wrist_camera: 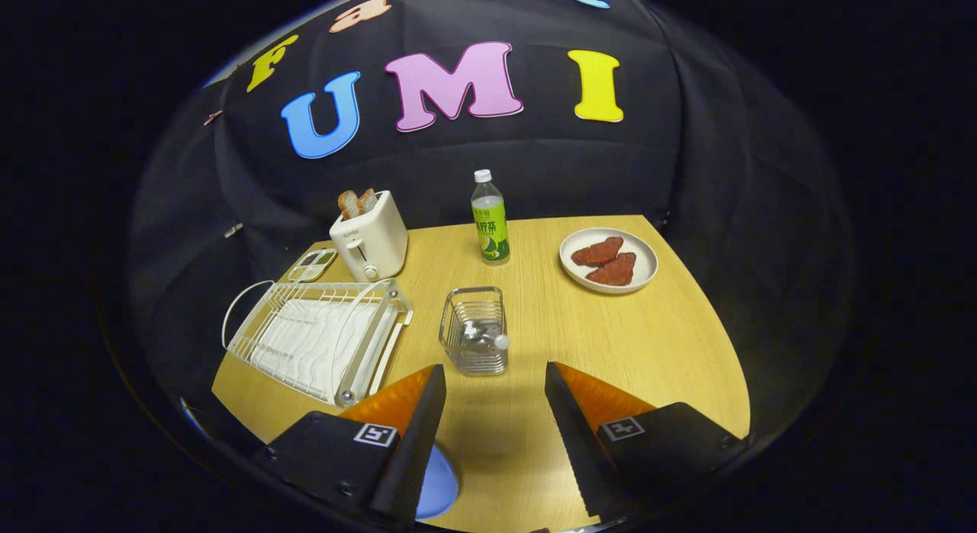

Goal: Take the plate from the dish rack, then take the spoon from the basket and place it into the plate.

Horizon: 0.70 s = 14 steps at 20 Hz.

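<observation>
My gripper (494,388) is open above the wooden table (656,342), with nothing between its fingers. A blue plate (439,483) lies on the table under the left finger, mostly hidden by it. Just ahead of the fingertips stands a small wire basket (474,331) with a metal spoon (481,336) lying inside, its white-tipped end toward the right. To the left of the basket sits the white dish rack (320,338), with no plate in its slots.
A white toaster (369,237) with bread slices stands beyond the rack, with a small tray (312,264) to its left. A green-labelled bottle (490,220) stands behind the basket. A white plate holding two reddish pieces (608,260) sits at the far right.
</observation>
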### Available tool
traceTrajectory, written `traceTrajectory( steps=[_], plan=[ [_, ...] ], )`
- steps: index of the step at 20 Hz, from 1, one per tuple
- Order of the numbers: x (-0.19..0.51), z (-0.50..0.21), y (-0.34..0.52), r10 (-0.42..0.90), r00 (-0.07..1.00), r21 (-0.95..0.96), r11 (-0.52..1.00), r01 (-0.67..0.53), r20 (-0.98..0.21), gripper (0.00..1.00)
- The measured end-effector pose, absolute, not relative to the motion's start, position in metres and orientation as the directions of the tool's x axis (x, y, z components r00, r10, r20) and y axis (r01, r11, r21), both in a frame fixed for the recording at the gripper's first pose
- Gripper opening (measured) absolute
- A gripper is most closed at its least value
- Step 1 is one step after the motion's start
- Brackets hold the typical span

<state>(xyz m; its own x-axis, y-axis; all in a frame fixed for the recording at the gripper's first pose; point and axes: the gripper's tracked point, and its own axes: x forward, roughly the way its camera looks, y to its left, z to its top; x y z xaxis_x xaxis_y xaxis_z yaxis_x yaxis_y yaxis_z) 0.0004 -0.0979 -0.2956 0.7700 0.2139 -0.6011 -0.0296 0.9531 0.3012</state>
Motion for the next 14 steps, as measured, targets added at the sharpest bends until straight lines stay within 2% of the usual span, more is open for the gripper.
traceTrajectory(
  steps=[4, 7, 11, 14],
  plan=[
    [0.034, -0.327, -0.089, 0.25, 0.705, 0.279, 0.957, -0.077, -0.663, 0.81],
    [0.048, -0.346, -0.08, 0.272, 0.67, 0.252, 0.959, -0.13, -0.691, 0.72],
    [0.054, -0.36, -0.07, 0.274, 0.637, 0.219, 0.961, -0.167, -0.72, 0.52],
    [0.054, -0.363, -0.066, 0.262, 0.63, 0.199, 0.965, -0.171, -0.731, 0.26]
  ],
)
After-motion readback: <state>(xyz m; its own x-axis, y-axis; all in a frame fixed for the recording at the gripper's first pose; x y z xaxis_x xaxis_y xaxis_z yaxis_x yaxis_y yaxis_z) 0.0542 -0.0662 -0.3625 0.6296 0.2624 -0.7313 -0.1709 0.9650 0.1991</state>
